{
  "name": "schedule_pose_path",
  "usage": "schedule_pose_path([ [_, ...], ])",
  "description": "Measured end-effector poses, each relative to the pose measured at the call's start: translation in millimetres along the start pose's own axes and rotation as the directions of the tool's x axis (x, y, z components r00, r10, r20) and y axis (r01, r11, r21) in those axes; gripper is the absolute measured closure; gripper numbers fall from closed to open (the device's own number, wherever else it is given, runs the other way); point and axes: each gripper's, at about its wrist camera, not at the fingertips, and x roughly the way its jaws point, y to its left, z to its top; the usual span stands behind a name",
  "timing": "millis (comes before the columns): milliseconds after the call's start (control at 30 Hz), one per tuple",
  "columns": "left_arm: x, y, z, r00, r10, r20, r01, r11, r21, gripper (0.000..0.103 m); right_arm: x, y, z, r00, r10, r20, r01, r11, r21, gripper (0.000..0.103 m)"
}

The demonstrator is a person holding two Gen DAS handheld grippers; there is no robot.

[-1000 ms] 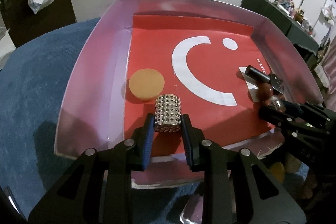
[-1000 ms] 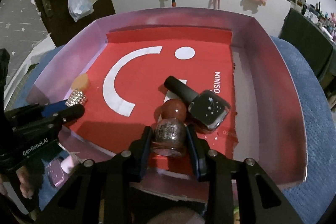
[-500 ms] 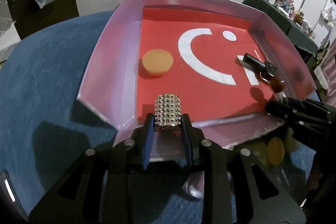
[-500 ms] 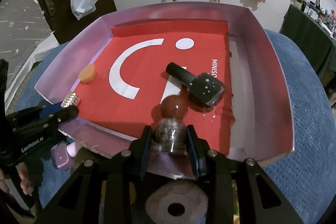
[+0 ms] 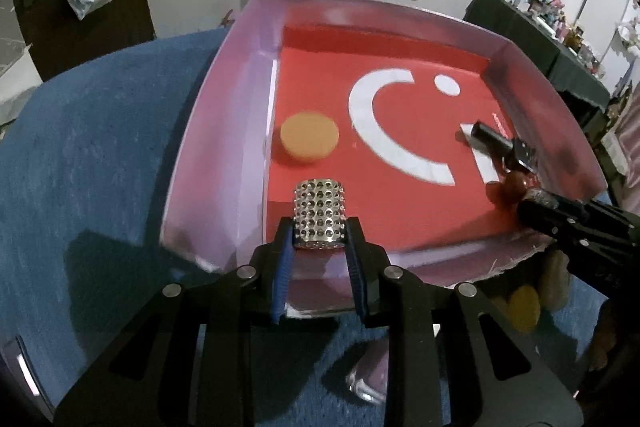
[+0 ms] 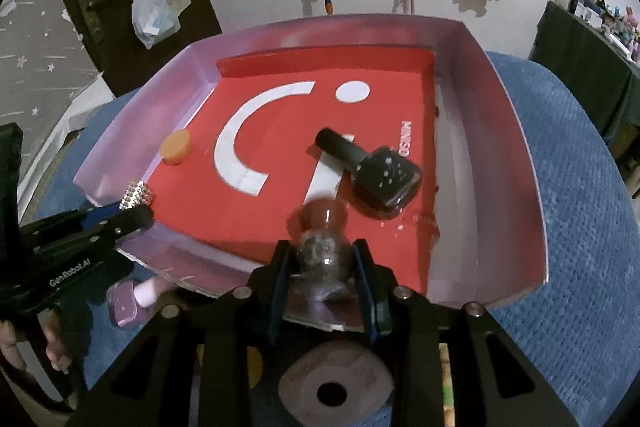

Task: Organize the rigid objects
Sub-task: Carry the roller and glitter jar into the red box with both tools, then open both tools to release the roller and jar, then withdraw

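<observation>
We grip studded cap (image 5: 319,214) w/ L gripper (image 5: 320,251), glitter bottle (image 6: 322,259) w/ R gripper (image 6: 323,267) over tray (image 6: 520,163) front edge; both look stiff, slick—hold mid-body.

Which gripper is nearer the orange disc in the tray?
Left. The left gripper, shut on the studded cylinder, sits just in front of the orange disc. The right gripper, holding a glitter bottle, is across the tray.

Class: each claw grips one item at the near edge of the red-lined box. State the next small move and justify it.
Probably carry both forward over the red floor, lower, then open. The left claw holds the studded cylinder and the right claw the glitter bottle above the box's near rim, so releasing now risks them falling outside.
</observation>
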Motion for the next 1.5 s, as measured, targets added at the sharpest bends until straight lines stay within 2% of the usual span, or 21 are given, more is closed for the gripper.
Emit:
schedule_pose_path([
  [300, 17, 2, 16, 1.0, 0.003, -0.017, -0.003, 1.0, 0.011, 0.079, 6, 2, 10, 0.999, -0.032, 0.013, 0.032, 0.999, -0.013, 0.07],
  [433, 18, 1, 11, 1.0, 0.016, -0.019, -0.015, 1.0, 0.022, 0.079, 0, 5, 13, 1.0, -0.008, 0.008, 0.008, 1.0, 0.01, 0.07],
  [500, 18, 0, 9, 0.999, 0.026, -0.02, -0.025, 0.999, 0.03, 0.079, -1, 5, 17, 1.0, -0.026, 0.01, 0.026, 1.0, 0.009, 0.07],
  [633, 17, 2, 8, 1.0, 0.021, -0.021, -0.02, 0.999, 0.03, 0.079, 11, -1, 19, 1.0, -0.01, -0.029, 0.011, 0.999, 0.037, 0.07],
  [967, 17, 2, 12, 0.999, 0.022, -0.037, -0.021, 1.0, 0.021, 0.078, 13, -1, 19, 1.0, -0.002, -0.017, 0.003, 0.999, 0.033, 0.069],
  [1233, 15, 1, 12, 0.999, 0.021, -0.027, -0.02, 0.999, 0.029, 0.078, -2, 3, 22, 0.999, -0.002, 0.036, 0.002, 1.0, 0.001, 0.041],
  [1333, 14, -2, 10, 1.0, 0.015, -0.024, -0.014, 0.999, 0.041, 0.078, -3, 6, 21, 0.999, 0.007, 0.044, -0.006, 1.0, -0.012, 0.037],
  [1500, 12, -4, 9, 1.0, 0.01, -0.016, -0.009, 0.998, 0.055, 0.078, -10, 6, 21, 0.998, 0.018, 0.068, -0.018, 1.0, -0.008, 0.036],
])
